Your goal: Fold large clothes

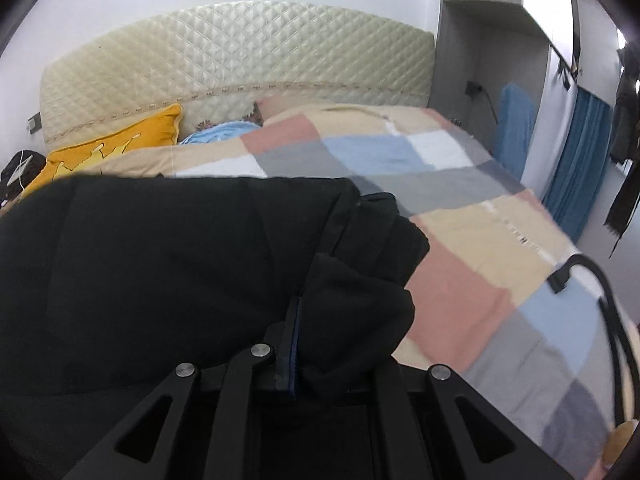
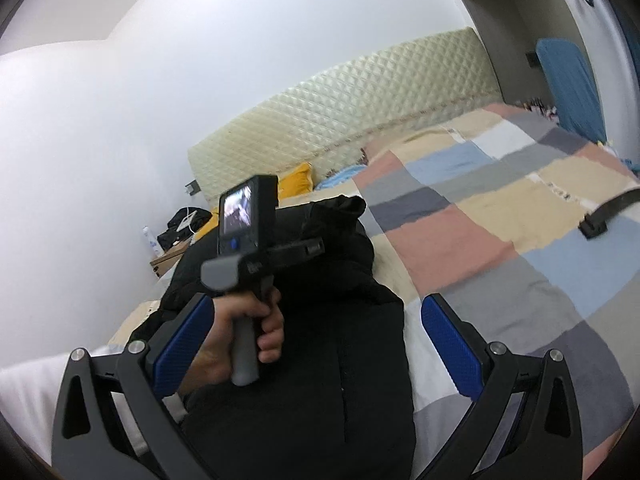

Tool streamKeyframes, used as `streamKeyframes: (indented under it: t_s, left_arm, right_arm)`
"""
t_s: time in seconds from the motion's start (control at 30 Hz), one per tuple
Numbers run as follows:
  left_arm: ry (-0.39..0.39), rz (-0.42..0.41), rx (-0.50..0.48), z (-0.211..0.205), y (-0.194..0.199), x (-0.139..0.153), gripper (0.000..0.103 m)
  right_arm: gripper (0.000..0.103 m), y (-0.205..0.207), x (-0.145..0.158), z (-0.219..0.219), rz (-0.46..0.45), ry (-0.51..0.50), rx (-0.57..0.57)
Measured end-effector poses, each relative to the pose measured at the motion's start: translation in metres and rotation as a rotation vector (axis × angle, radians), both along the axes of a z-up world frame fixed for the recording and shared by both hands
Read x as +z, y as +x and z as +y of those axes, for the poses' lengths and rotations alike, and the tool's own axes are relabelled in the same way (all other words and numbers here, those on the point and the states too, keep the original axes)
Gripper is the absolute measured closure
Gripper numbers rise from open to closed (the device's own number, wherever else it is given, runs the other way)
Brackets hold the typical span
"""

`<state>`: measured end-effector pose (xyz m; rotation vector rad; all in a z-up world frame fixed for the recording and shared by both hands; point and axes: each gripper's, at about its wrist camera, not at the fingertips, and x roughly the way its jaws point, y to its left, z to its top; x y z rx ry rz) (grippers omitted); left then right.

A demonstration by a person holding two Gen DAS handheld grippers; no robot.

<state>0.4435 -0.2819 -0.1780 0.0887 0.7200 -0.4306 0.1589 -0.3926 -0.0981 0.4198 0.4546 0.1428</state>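
A big black garment (image 1: 160,280) lies on the bed and fills the left half of the left wrist view. My left gripper (image 1: 294,320) is shut on a bunched fold of it, with a sliver of blue pad showing between the black fingers. In the right wrist view the same garment (image 2: 340,400) stretches away from me. A hand (image 2: 248,320) holds the left gripper (image 2: 316,246) over its far part. My right gripper (image 2: 318,344) stands wide open just above the near part of the garment, with nothing pressed between its blue pads (image 2: 452,344).
The bed carries a patchwork quilt (image 1: 460,248) of pink, beige, blue and grey squares. A yellow pillow (image 1: 120,140) leans against the cream quilted headboard (image 1: 240,52). A black strap (image 1: 600,280) lies on the quilt at the right. Blue curtains (image 1: 576,160) hang beyond the bed.
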Motion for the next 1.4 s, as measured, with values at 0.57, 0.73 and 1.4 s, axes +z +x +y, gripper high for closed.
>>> streamKeyframes:
  t_s: [0.57, 0.73, 1.4]
  left_arm:
    - [0.204, -0.098, 0.086, -0.019, -0.021, -0.008, 0.081]
    - [0.210, -0.186, 0.083, -0.018, -0.053, 0.016, 0.040]
    - [0.047, -0.170, 0.128, 0.101, -0.134, 0.170, 0.037]
  right_arm:
    - [0.000, 0.003, -0.010, -0.001, 0.024, -0.028, -0.021]
    - [0.000, 0.001, -0.013, -0.012, 0.035, -0.003, -0.055]
    - [0.000, -0.012, 0.011, -0.002, -0.029, -0.126, -0.088]
